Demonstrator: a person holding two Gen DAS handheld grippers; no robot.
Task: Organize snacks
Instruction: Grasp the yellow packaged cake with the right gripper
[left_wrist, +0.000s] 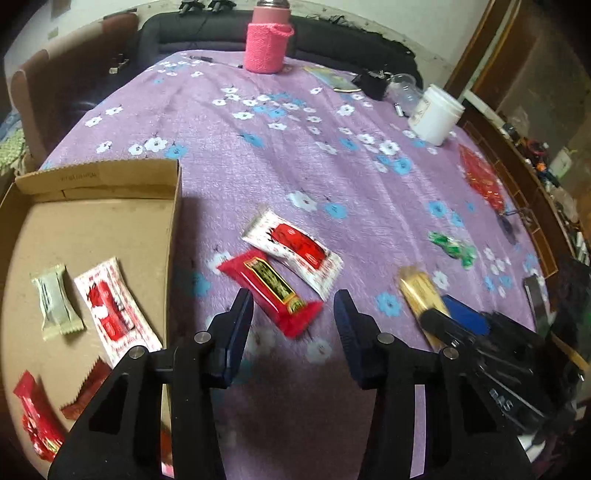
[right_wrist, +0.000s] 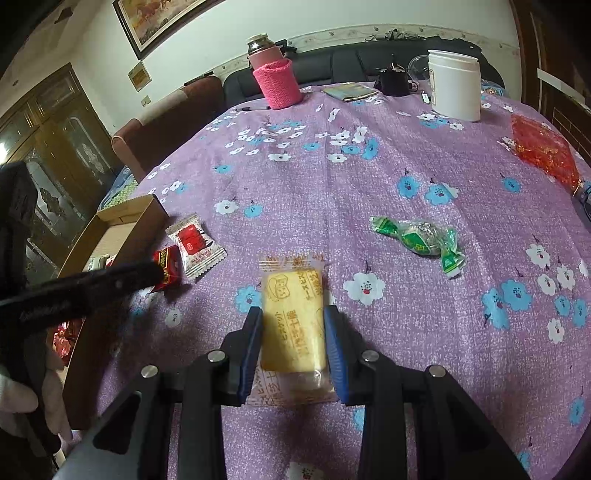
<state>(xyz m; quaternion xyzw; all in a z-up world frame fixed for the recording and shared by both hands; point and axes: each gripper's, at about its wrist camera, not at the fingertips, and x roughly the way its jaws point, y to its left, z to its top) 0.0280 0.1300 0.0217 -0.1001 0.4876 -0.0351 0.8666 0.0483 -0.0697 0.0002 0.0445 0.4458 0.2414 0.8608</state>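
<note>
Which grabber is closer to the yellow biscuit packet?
Right. The right gripper has its fingers on both sides of the yellow biscuit packet. The left gripper hangs open beside it, over the red bar.

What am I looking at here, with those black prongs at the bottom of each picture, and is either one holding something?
There is no robot: a person holds a two-finger gripper in each hand, and each carries a camera looking out along its fingers. One picture comes from the left gripper, the other from the right gripper.

Both look at a table under a purple flowered cloth. A cardboard box at the left already holds several wrapped snacks. On the cloth lie a red snack bar, a white and red packet and a green wrapped candy.

The left gripper is open over the red bar and holds nothing. The right gripper's fingers sit against both sides of a yellow biscuit packet.
</note>
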